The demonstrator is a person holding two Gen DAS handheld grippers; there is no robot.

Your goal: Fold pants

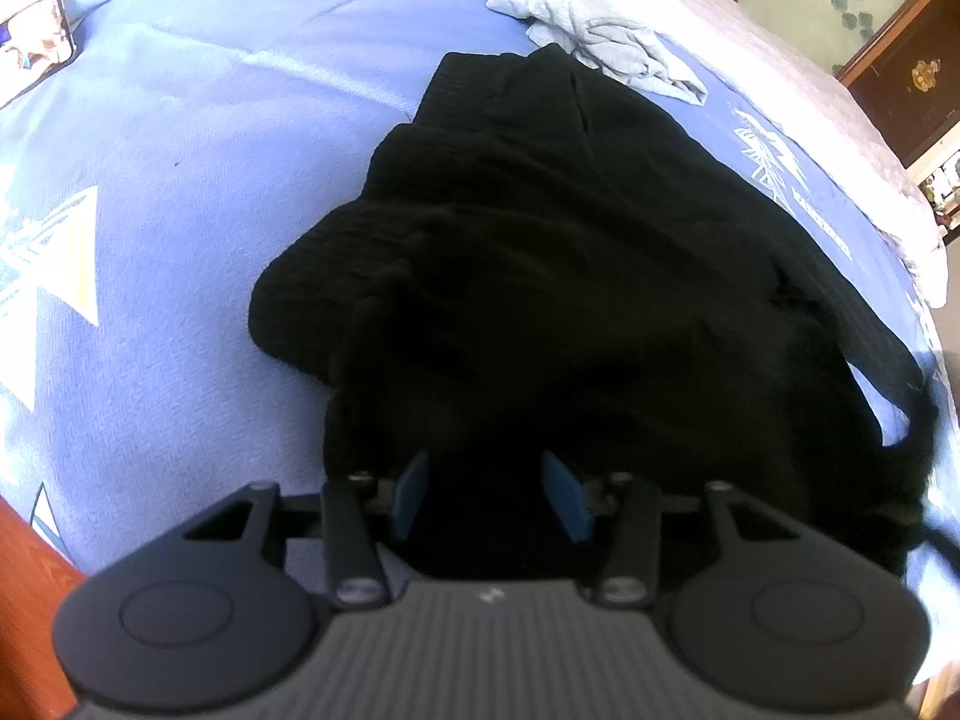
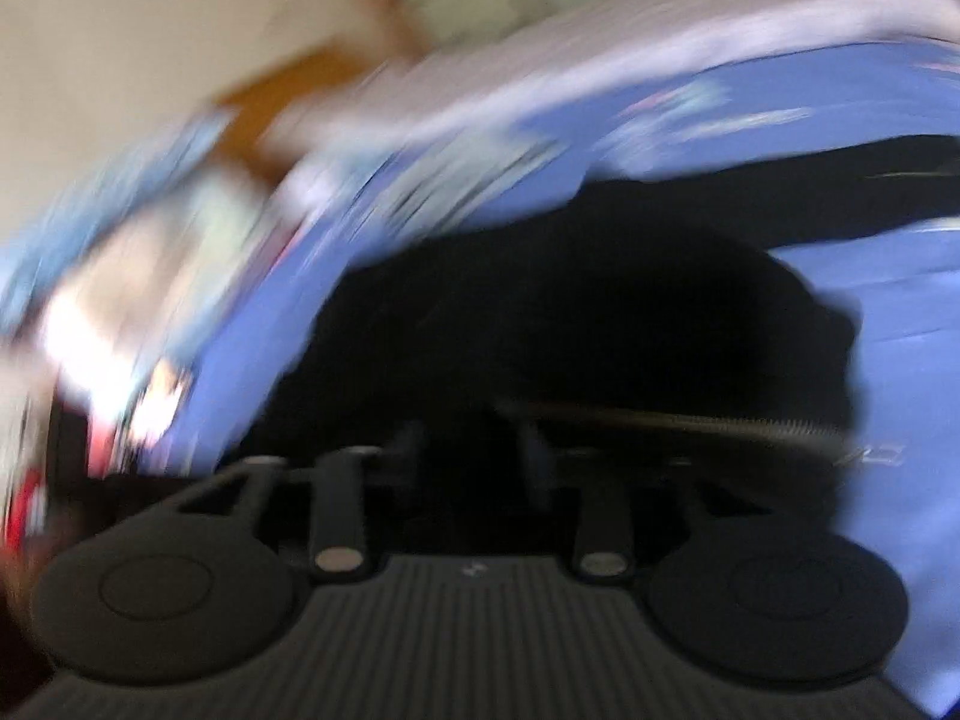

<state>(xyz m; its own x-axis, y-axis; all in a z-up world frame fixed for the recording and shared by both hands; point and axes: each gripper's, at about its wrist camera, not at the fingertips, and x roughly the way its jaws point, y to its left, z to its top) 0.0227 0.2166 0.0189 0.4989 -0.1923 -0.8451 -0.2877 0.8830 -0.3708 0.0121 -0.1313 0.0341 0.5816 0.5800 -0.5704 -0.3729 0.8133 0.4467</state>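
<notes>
The black knitted fabric pants lay bunched on the blue printed bed sheet, spreading straight ahead of the left tool and running off toward its far right. The left tool's two blue-padded fingers stood apart with dark cloth filling the gap between them; they looked spread rather than clenched, though whether the pads actually pressed the fabric could not be told. Beyond the pants, ahead and slightly right of that tool, a crumpled light grey garment rested against the pants' far end. Far off to the tool's upper left, a phone with a lit screen lay on the sheet. A brown wooden cabinet stood past the bed at the tool's upper right.

The right wrist view was heavily blurred. The right tool sat low over the same black pants, which lay directly in front of it on the blue sheet. Its fingers were dark smears against dark cloth, so it could not be told whether they were released or gripping.
</notes>
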